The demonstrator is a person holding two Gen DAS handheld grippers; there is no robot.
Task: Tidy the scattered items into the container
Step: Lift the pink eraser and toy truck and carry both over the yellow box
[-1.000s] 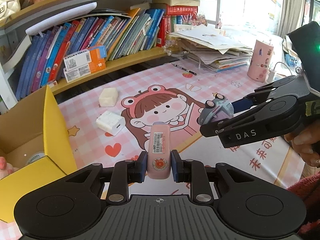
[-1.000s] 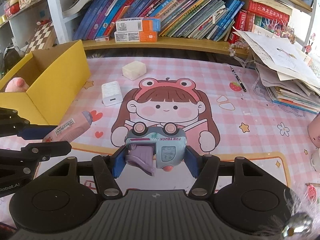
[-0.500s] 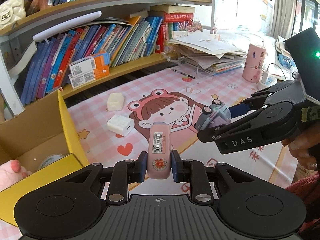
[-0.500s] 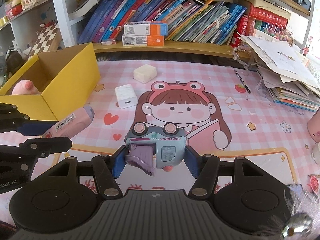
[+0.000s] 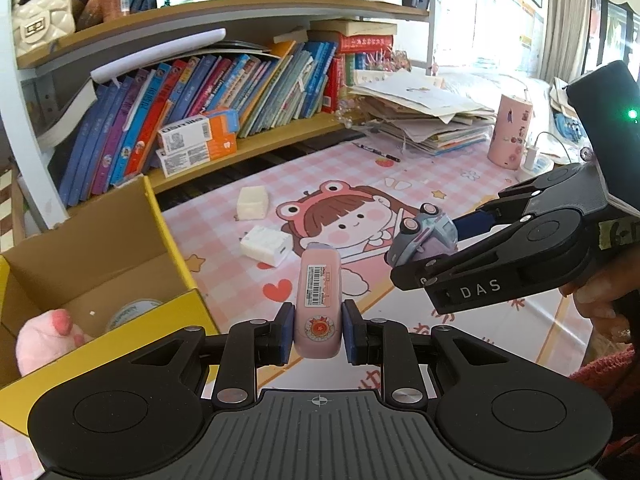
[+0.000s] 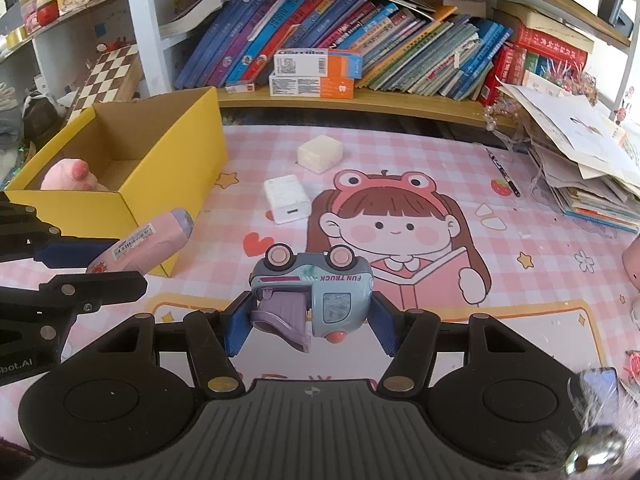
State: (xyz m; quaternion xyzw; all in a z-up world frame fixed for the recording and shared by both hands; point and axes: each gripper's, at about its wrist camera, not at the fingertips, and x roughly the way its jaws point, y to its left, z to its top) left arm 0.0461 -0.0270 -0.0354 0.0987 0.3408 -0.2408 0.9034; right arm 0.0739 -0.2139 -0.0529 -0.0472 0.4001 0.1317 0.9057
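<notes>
Bookshelves crammed with leaning picture books back the bench [image 6: 540, 280], which wears a pink checked mat printed with a frog-hatted girl. At the mat's left end stands the yellow box [image 6: 176, 168], my landmark, open at the top. Inside it I can already see a pink plush toy [image 6: 70, 176] and, in my left view, a round tin [image 5: 134, 312], so part of the tidying looks done.

My left gripper [image 5: 318, 330] is clamped on a pink tube [image 5: 319, 304], held in the air just beside the box's near right corner. My right gripper [image 6: 310, 320] is closed around a blue toy truck [image 6: 316, 292], wheels up, farther right of the box and above the mat.

Two things lie loose on the mat to the right of the box: a white charger [image 6: 286, 198] and, behind it, a cream block [image 6: 320, 154]. I judge two drops and two more pickups remain
</notes>
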